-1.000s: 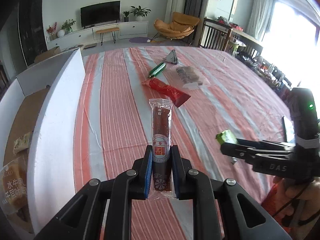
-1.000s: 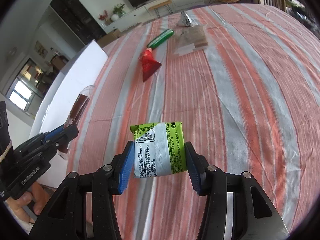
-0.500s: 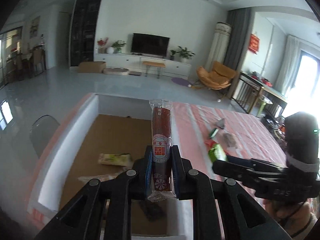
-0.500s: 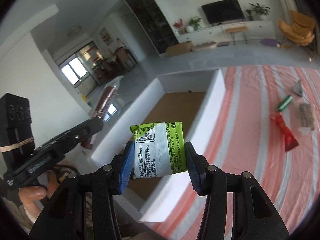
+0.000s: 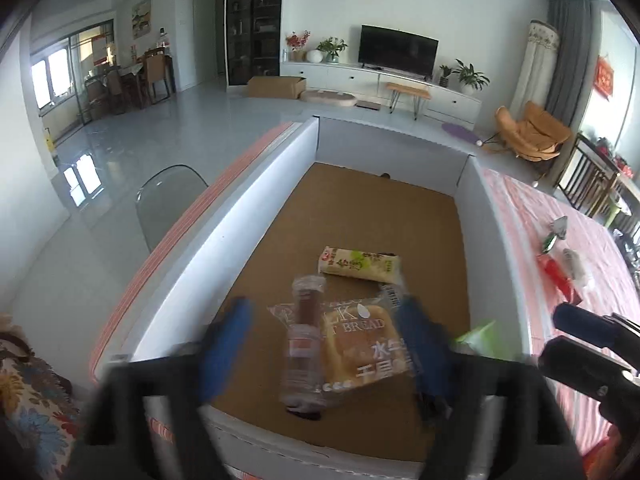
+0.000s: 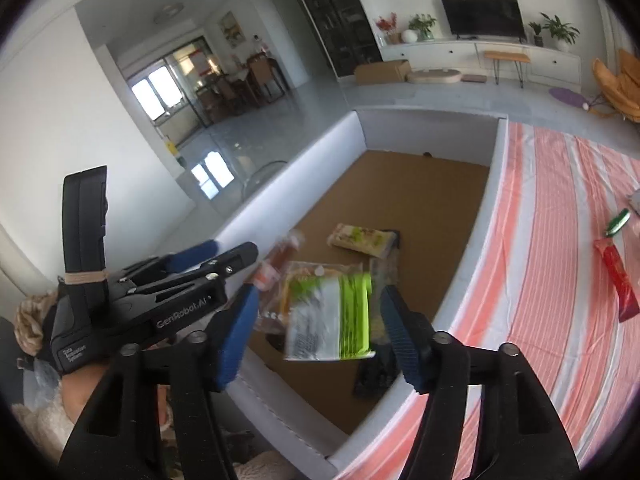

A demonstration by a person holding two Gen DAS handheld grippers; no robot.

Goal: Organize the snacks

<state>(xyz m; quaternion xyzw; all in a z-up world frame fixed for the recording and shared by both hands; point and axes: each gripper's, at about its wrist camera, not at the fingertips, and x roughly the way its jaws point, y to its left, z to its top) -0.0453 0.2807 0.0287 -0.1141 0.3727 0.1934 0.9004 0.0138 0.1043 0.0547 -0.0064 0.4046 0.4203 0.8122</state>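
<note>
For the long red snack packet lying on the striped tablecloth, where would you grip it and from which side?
Grip the long red snack packet across its narrow width near mid-length, coming from above. It lies flat on the striped tablecloth, so its edges offer little to catch. Its long, slim shape suits jaws set crosswise. The small green packet lies just beyond its far end, so stay away from that end.

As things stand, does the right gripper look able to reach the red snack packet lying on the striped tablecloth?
Probably yes: the right gripper is open, the red snack packet lies uncovered on the striped tablecloth, nothing between.
</note>
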